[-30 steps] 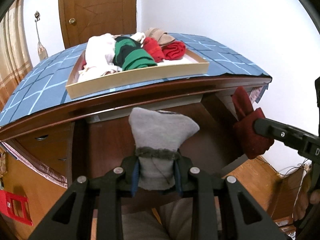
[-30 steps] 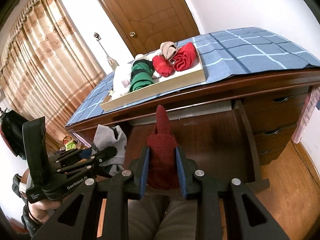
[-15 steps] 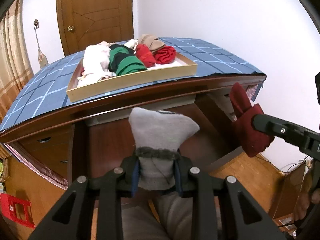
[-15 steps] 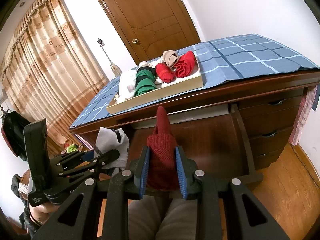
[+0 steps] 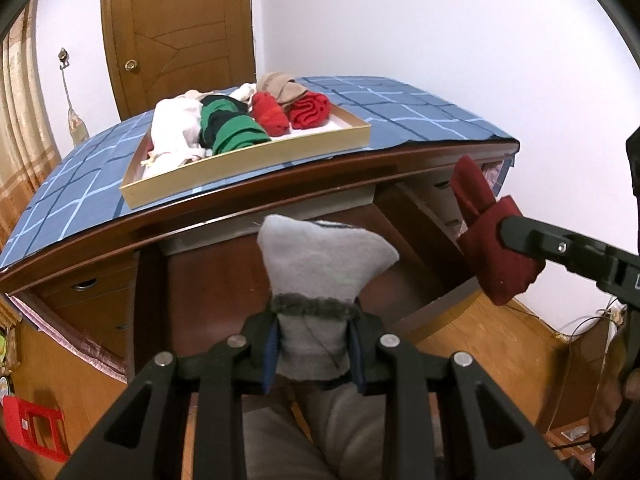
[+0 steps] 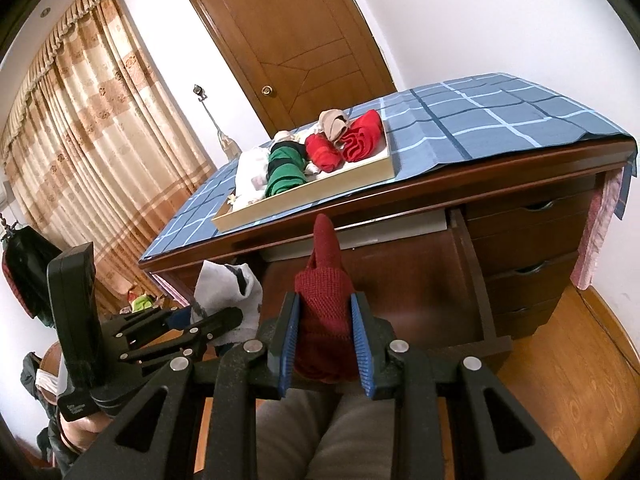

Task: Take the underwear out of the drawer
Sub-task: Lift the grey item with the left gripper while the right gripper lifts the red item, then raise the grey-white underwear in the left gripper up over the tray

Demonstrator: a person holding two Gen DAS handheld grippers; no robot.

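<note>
Jaws of my left gripper (image 5: 314, 354) clench grey underwear (image 5: 320, 276); my right gripper (image 6: 326, 342) grips a maroon pair (image 6: 326, 300). I'd lift both clear of the open drawer (image 6: 400, 280) toward the tray (image 6: 320, 192).

Grey cloth (image 5: 320, 276) looks soft and fleecy; red piece (image 6: 324, 308) a coarse knit. Desk (image 6: 500, 184) is glossy dark wood, tablecloth (image 6: 492, 116) matt, blue pads (image 6: 289, 332) ribbed.

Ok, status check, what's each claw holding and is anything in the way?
Left claw shut on grey garment. Right claw shut on dark red garment. Both over open drawer. Path to tray unobstructed.
</note>
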